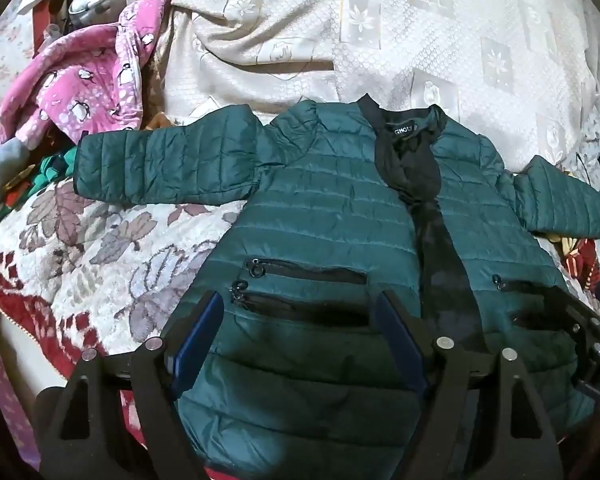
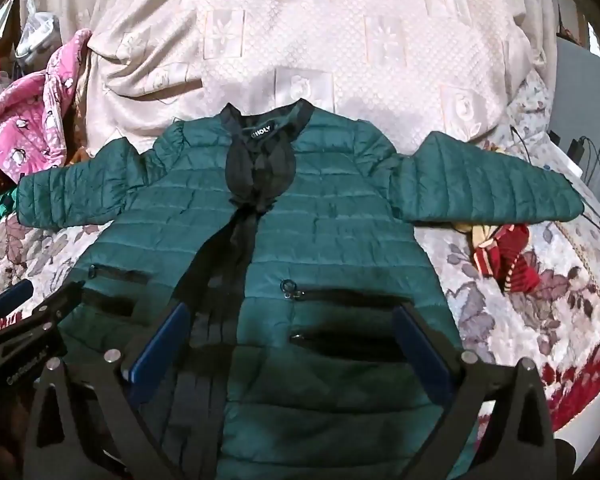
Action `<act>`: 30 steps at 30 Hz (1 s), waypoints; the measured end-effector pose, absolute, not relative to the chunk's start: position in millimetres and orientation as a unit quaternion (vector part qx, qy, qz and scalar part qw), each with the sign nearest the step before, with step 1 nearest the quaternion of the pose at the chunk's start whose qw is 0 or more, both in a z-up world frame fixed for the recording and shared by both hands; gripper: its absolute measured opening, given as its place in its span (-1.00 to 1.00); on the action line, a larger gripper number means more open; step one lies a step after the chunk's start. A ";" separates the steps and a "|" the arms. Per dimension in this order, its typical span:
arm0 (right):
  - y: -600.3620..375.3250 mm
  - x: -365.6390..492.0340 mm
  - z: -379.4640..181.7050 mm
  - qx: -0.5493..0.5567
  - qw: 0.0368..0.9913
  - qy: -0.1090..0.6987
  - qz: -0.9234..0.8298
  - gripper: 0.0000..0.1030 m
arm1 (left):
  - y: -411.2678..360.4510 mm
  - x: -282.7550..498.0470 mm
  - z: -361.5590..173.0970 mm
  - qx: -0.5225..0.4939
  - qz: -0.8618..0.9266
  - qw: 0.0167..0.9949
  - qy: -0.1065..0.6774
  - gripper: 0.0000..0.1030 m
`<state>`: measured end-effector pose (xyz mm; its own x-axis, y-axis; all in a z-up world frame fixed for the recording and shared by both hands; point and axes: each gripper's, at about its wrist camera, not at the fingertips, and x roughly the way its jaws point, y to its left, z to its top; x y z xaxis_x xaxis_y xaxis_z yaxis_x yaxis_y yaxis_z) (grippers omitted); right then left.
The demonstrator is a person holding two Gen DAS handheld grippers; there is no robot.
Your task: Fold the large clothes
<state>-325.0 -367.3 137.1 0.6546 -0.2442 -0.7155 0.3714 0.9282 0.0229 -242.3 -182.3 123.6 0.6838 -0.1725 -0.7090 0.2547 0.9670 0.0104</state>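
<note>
Your dark green quilted puffer jacket (image 1: 324, 216) lies flat and face up on the leaf-patterned bedspread (image 1: 100, 248), front a little open and both sleeves spread out to the sides. Your left gripper (image 1: 300, 312) and right gripper (image 2: 288, 324) both hover over its lower part with the jaws spread, pinching nothing. The shell looks slippery and puffy, so a shallow pinch may slide off, and a folded sleeve may spring open again
</note>
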 end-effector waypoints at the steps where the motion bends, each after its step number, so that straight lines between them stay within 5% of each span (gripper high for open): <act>1: -367.2 -324.7 136.8 0.085 0.905 0.380 -0.171 0.99 | -181.7 -242.2 123.1 0.051 -0.117 0.916 0.381 -0.11; 30: -364.8 -322.7 135.7 0.079 0.902 0.387 -0.173 0.99 | -178.4 -240.3 111.7 0.026 -0.116 0.912 0.392 -0.11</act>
